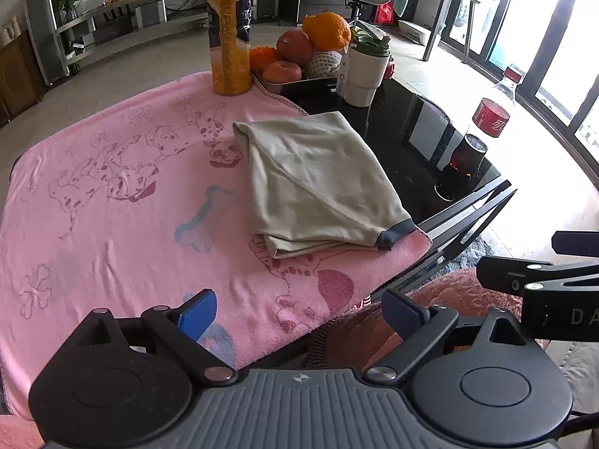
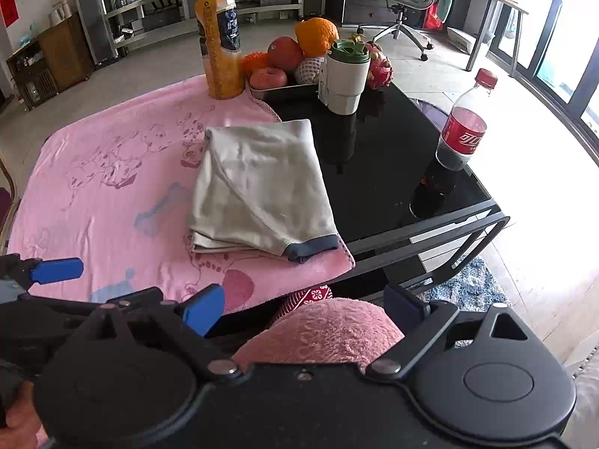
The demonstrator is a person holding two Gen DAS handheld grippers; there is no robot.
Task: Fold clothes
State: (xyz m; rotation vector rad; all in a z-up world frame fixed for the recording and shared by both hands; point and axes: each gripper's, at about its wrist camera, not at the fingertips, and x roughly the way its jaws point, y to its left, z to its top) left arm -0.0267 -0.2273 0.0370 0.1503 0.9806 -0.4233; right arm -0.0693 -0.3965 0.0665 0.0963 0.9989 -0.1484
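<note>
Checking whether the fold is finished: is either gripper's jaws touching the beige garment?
Apart. In the right wrist view the folded beige garment lies beyond both open grippers, pink towel between.

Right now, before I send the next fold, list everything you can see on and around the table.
folded garment: 1, beige with dark band, on blanket's right edge
blanket: 1, pink, dog print, over table's left part
table: 1, glossy black
juice bottle: 1, orange, far blanket edge
fruit tray: 1, piled fruit, behind garment
cup: 1, white, green lid, beside tray
cola bottle: 1, red label, right side
left gripper: open, empty
right gripper: open, empty
</note>
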